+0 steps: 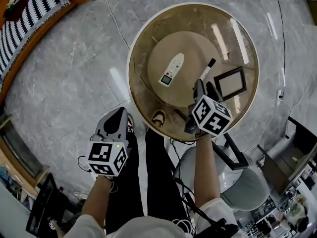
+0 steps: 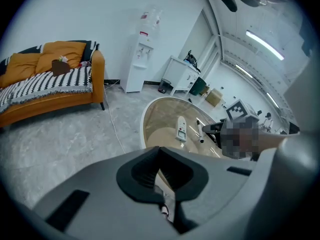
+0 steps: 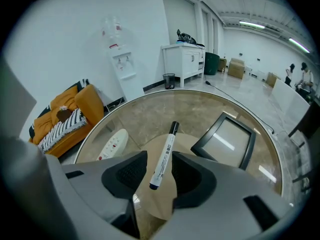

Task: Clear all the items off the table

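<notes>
While I watch from the head camera, the round glass table (image 1: pixel 198 21) fills the upper middle, its white rim ringing a brown top, and everything I must clear lies on it. Off that surface, beside its near-left edge and over the grey floor (image 1: pixel 74 73), hangs the left gripper (image 1: pixel 117 114); its own camera shows me the two black pads meeting at their tips, closed with nothing between them. My right gripper (image 3: pixel 159 165) points steeply down over the near edge, a little right of centre, and its jaws stand well apart. Next in size, the black frame (image 1: pixel 230 82) lies flat toward the right edge, just beside the right gripper and apart from it. A white remote (image 1: pixel 172 69) lies near the centre of the surface, to the left of that gripper and untouched. Smallest is the marker (image 1: pixel 207 69), white-barrelled with a black cap, flat on the glass between the remote and the frame; its capped end points toward the far edge. Its near end sits between the right gripper's open jaws, and the right gripper view shows a gap on the left side and the other pad close by without pressing.
</notes>
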Demonstrator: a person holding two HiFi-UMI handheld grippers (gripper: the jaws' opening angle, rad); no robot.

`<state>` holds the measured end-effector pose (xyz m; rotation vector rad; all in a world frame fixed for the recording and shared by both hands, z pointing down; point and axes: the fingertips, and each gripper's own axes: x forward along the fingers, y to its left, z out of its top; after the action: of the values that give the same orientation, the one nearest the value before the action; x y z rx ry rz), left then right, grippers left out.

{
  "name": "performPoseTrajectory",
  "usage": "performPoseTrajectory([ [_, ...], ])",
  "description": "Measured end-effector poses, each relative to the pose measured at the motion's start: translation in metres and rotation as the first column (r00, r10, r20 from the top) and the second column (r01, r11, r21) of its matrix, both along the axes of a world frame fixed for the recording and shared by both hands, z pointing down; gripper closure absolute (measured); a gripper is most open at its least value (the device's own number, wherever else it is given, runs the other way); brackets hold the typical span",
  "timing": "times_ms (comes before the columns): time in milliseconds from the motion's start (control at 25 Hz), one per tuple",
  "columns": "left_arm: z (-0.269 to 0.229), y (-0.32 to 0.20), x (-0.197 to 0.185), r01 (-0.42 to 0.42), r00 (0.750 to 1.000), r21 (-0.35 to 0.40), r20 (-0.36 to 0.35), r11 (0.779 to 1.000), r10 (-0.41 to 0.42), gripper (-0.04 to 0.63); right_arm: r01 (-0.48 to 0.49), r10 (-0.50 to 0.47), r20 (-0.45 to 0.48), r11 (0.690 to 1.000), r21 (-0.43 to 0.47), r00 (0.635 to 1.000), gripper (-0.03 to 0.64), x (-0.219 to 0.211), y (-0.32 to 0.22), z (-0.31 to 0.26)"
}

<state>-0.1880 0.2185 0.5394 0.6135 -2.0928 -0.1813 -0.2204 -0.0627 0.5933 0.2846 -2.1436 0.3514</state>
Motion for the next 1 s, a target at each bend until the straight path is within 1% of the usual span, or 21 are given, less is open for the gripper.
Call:
performPoseTrajectory([
  [160,0.005,0.003,0.000,0.017,1.000,-0.010,-0.010,1.000,-0.017,0.588,0.020,-0.020,-0.020,1.000,0.008,1.000,0.445,-0.004,-0.001,0.012],
  [280,0.006,0.000,0.000,0.030,0.999,-0.003,-0.017,1.000,-0.031,0.588,0.034,-0.033,-0.039,0.999,0.012,0.999,0.452,-0.006,-0.003,0.022],
  [600,0.006,-0.003,0.003,0.024,0.999,-0.021,-0.022,0.999,-0.024,0.588,0.021,-0.020,-0.061,1.000,0.017,0.998,0.472,-0.009,-0.008,0.033],
  [720,0.007,-0.004,0.003,0.027,0.999,-0.027,-0.024,0.999,-0.028,0.588,0.032,-0.030,-0.072,0.999,0.022,0.997,0.492,-0.009,-0.008,0.035],
  [840,0.005,-0.006,0.003,0.029,0.999,-0.025,-0.019,0.999,-0.030,0.588,0.030,-0.028,-0.068,0.999,0.020,0.997,0.497,-0.011,-0.009,0.035],
  [920,0.003,-0.009,0.004,0.026,1.000,-0.023,-0.016,0.999,-0.027,0.588,0.018,-0.017,-0.058,1.000,0.009,0.998,0.530,-0.011,-0.011,0.035],
  [1000,0.001,-0.010,0.006,0.019,1.000,-0.023,-0.015,1.000,-0.019,0.588,0.016,-0.016,-0.042,1.000,-0.006,0.999,0.532,-0.011,-0.013,0.034],
])
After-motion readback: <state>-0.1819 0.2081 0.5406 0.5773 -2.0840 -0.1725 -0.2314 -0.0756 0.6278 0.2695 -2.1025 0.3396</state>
